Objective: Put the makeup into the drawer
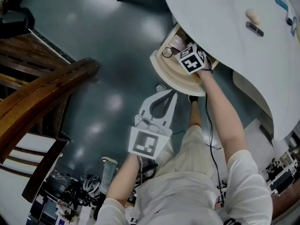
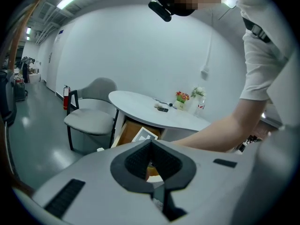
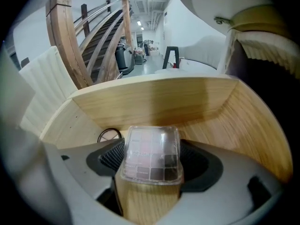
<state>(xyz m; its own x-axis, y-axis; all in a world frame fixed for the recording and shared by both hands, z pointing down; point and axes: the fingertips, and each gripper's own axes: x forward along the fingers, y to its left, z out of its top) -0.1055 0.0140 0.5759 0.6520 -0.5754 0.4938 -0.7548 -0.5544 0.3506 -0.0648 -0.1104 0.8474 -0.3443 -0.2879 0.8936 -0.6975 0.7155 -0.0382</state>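
Currently the right gripper has its jaws clamped on the makeup, a clear-lidded eyeshadow palette. Pads press its two long sides, and the jaws stand about one palette-width apart. Palette lies roughly flat, lid up, its far end poking past the jaw tips. It sits inside the open wooden drawer, over the drawer floor; cannot tell whether it touches the wood.

A round dark-rimmed item lies on the drawer floor just left of the jaws, near the left wall. Nothing stands between the palette and the drawer's back wall.

From the head view, the right gripper reaches down into the drawer, which is pulled out from under the white worktop. Marker cube covers the jaws there.

Left gripper: jaws closed tip to tip, nothing between them. It hangs clear of the drawer, over the dark floor, well short of the worktop.

Around:
- small beige object and dark object on the worktop
- flowers and a bottle farther along the worktop
- grey chair beside it
- curved wooden railing at left
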